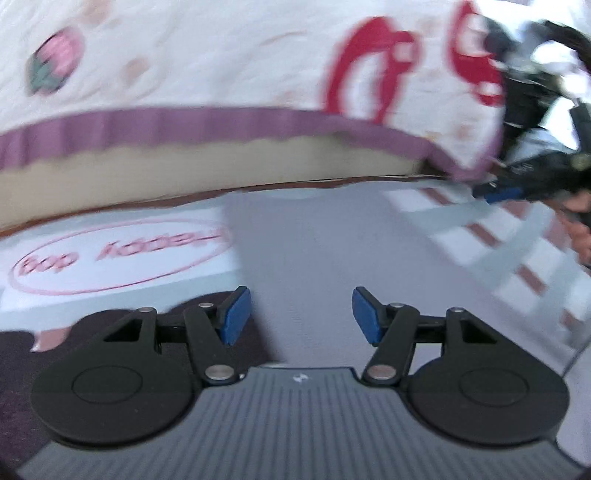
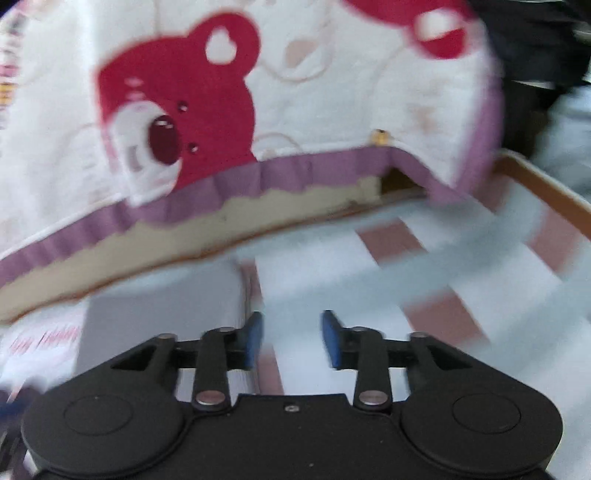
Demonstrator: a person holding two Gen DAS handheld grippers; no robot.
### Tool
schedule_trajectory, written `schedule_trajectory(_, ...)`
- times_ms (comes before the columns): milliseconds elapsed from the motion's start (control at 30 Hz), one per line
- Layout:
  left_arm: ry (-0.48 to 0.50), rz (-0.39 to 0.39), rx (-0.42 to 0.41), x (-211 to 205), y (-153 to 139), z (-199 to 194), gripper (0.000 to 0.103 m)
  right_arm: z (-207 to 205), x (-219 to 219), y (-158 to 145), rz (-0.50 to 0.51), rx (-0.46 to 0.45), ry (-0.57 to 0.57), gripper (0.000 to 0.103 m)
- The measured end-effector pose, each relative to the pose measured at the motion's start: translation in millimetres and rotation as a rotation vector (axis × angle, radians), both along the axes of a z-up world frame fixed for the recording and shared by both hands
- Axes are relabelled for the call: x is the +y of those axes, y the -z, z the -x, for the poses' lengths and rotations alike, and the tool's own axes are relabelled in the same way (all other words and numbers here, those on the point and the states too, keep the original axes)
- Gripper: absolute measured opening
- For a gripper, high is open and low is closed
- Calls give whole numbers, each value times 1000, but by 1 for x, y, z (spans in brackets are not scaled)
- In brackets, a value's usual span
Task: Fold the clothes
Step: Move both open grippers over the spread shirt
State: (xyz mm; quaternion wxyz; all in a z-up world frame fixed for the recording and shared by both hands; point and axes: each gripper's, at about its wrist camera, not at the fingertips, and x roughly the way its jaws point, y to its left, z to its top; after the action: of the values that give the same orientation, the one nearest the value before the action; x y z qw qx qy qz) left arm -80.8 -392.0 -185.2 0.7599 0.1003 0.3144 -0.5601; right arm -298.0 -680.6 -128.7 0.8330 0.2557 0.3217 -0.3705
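Left gripper [image 1: 299, 314]: jaws wide, nothing between the blue pads, over the grey panel of a garment [image 1: 314, 236] lying flat. Right gripper [image 2: 291, 339]: jaws parted, empty, above its pink-striped part [image 2: 424, 258]. Far side – a purple-trimmed bear quilt [image 2: 184, 110] overhangs a tan mattress edge [image 2: 258, 210]. Wooden rim [image 2: 546, 192] bounds the far right. Both views blurred.

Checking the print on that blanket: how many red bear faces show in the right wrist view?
1 full red bear face, left of centre on the white blanket, above its purple trim. A red patch at the top edge may be a second, cropped bear.
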Motion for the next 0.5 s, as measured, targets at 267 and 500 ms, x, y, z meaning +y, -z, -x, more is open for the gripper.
schedule_trajectory(267,336,-107,-117,-19,-3,160,60,200,106,19,-54,191,20,65)
schedule_trajectory(500,428,-200,47,-26,9,229,60,290,128,59,-284,-124,132,66)
